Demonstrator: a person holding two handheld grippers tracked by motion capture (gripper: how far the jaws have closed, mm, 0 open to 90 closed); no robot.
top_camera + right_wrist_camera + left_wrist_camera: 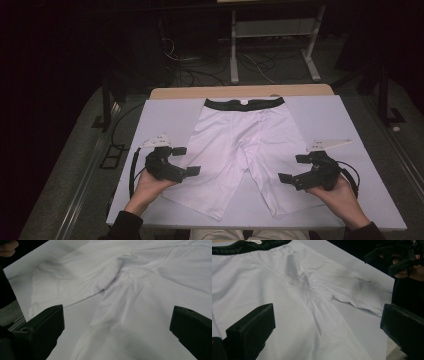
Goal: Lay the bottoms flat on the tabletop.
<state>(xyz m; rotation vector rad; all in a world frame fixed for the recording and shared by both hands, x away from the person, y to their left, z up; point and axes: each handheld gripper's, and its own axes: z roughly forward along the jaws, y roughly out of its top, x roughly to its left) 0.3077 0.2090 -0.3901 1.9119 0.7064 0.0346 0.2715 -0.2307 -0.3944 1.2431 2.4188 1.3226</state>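
Left hand-held gripper (187,160) jaws spread wide, holding nothing, just beside left leg of one pair of white shorts (235,150). Right hand-held gripper (294,168) likewise released, at right leg. Shorts flat mid-table (160,117), black waistband (244,104) at far edge. Two grippers, two hands.

Shorts (235,145): one
Grippers: two, left (187,160) and right (293,168)
Hands: two
Table (165,117): one

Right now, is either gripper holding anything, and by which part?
Nothing held. The left gripper and right gripper are both open, over the white shorts, one at each leg's outer edge.
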